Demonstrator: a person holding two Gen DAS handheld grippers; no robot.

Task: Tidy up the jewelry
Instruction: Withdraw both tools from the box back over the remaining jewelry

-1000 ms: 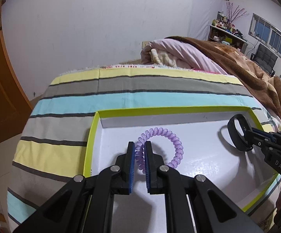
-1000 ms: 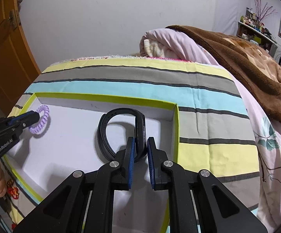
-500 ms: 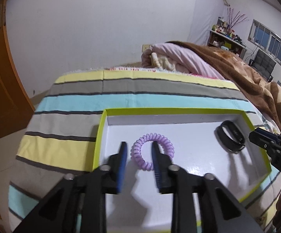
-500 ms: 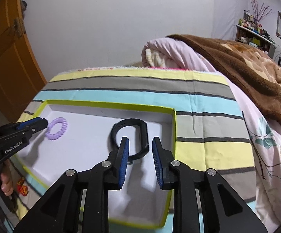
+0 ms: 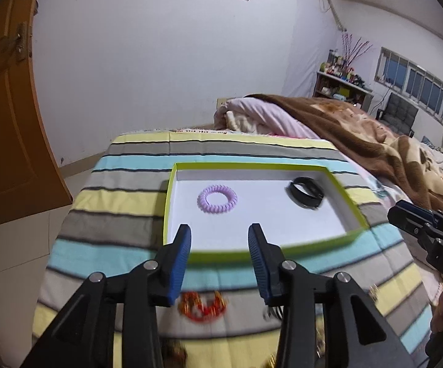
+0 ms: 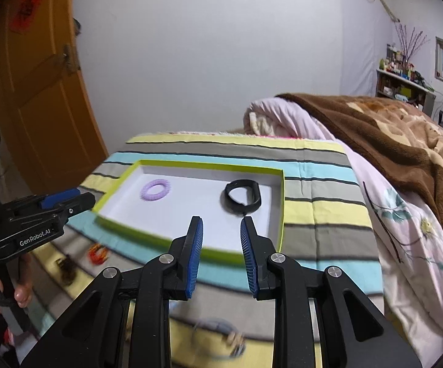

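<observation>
Left wrist view: a lime-rimmed white tray (image 5: 168, 202) sits on a striped bedspread (image 5: 120, 196), with a purple coil bracelet (image 5: 217, 199) lying toward its left and a black band (image 5: 306, 192) at its far right, well apart. The left claw (image 5: 220, 245) stands wide and empty at the tray's near edge, its jaws having just been opening with nothing between them. From the right wrist view, the right claw (image 6: 221, 245) is parted to a middling gap, also empty, near the tray's near right corner; the left one has opened further in the last moment.

Two pieces appear sorted. More seems left: a red-and-gold bracelet (image 5: 203, 305) lies on the bedspread nearer than the tray, with a dark piece (image 6: 66, 268) to its left and a blurred metallic piece (image 6: 221, 332) nearest of all.
</observation>
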